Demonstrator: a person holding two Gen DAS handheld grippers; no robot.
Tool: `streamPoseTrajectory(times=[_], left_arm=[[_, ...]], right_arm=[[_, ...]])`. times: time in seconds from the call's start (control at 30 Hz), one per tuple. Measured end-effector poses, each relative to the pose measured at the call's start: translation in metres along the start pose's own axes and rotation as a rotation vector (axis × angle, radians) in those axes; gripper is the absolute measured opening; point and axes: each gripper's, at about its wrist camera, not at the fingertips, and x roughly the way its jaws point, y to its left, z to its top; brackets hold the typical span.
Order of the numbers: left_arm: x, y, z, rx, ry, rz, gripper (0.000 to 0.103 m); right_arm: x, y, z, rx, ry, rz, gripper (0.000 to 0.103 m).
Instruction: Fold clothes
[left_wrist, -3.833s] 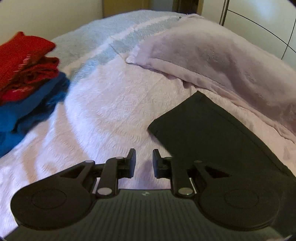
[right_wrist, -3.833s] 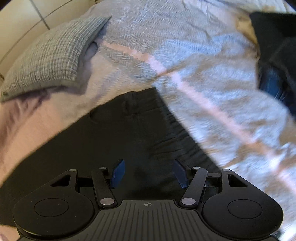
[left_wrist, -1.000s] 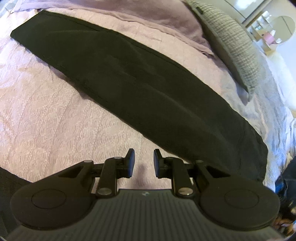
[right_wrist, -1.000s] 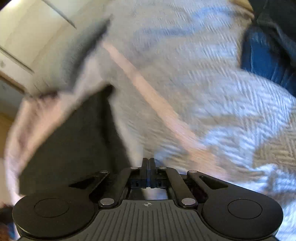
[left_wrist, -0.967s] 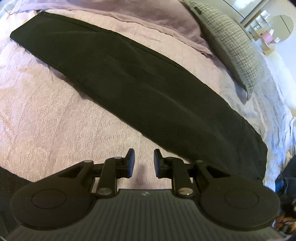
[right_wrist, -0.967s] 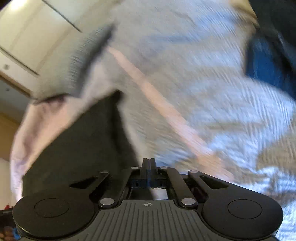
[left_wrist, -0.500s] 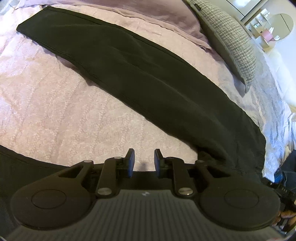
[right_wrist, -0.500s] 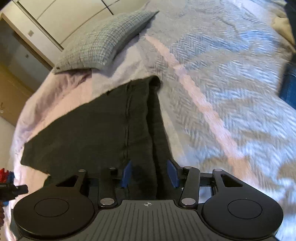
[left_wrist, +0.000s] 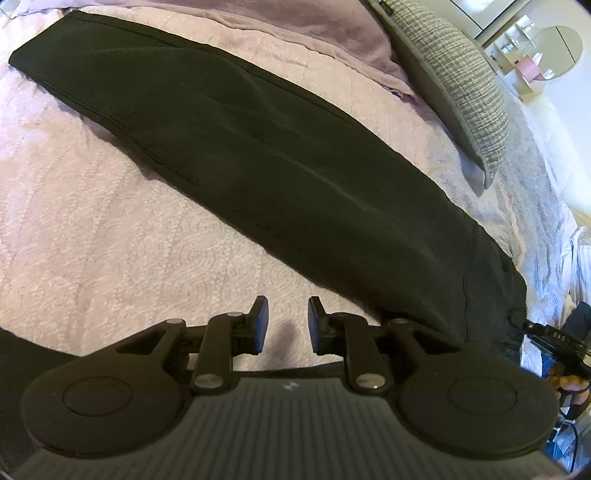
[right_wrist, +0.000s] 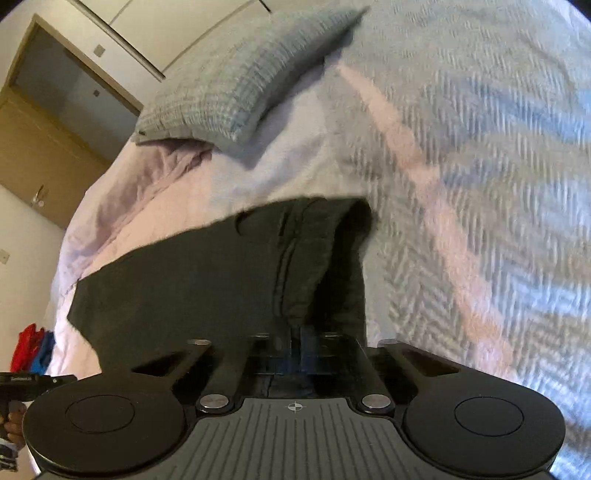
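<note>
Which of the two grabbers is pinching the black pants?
The right hand-held gripper. It is shut on the waist end of the black pants. The left hand-held gripper is open over bare pink bedspread, holding nothing.

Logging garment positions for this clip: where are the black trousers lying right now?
The black trousers lie flat across the lilac bedspread, running diagonally below the grey pillow; the right gripper pinches their waist end.

My left wrist camera looks down from near the bedspread (left_wrist: 110, 229), facing along the black trousers (left_wrist: 280, 173) toward the grey pillow (left_wrist: 458, 81). My right wrist camera sits close over those trousers' other end, facing that same pillow (right_wrist: 236, 85).
</note>
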Motion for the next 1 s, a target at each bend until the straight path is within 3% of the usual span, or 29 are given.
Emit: streamPoseTrajectory(times=[0.13,0.23,0.37,0.47,0.5,0.53,0.6,0.77,0.83,0.87,0.9,0.97,1.0], left_arm=[[0.005,-0.001,0.004,0.007,0.002,0.009,0.018],[0.006,0.0,0.006,0.009,0.004,0.018,0.018],[0.002,0.005,0.007,0.025,-0.005,0.03,0.018],[0.002,0.009,0.007,0.011,-0.002,0.033,0.018],[0.002,0.01,0.006,0.007,-0.003,0.03,0.018],[0.002,0.01,0.005,0.006,-0.003,0.024,0.018],[0.001,0.007,0.002,0.01,-0.002,0.009,0.018],[0.002,0.003,-0.007,0.017,0.016,-0.018,0.018],[0.0,0.004,-0.009,0.018,0.022,-0.025,0.018],[-0.002,0.005,-0.01,0.02,0.023,-0.03,0.018],[-0.006,0.006,-0.011,0.027,0.02,-0.035,0.018],[-0.015,0.009,-0.013,0.045,0.01,-0.045,0.018],[-0.018,0.012,-0.014,0.051,0.009,-0.044,0.018]], right_arm=[[-0.008,0.011,-0.002,-0.038,-0.105,-0.078,0.001],[0.018,0.001,-0.013,0.009,-0.074,-0.151,0.001],[0.003,0.006,-0.011,0.044,-0.102,-0.207,0.003],[-0.008,0.009,-0.009,0.07,-0.123,-0.248,0.021],[-0.012,0.011,-0.008,0.078,-0.13,-0.262,0.038],[-0.017,0.012,-0.008,0.088,-0.139,-0.276,0.042],[-0.041,0.013,-0.016,0.109,-0.176,-0.299,0.042],[-0.069,0.044,-0.053,0.016,-0.113,-0.262,0.042],[-0.06,0.052,-0.078,-0.05,-0.008,-0.349,0.042],[-0.055,0.052,-0.09,-0.079,0.029,-0.464,0.042],[-0.057,0.05,-0.098,-0.079,0.036,-0.572,0.041],[-0.07,0.047,-0.104,-0.008,0.01,-0.701,0.04],[-0.08,0.052,-0.105,0.029,-0.035,-0.666,0.04]])
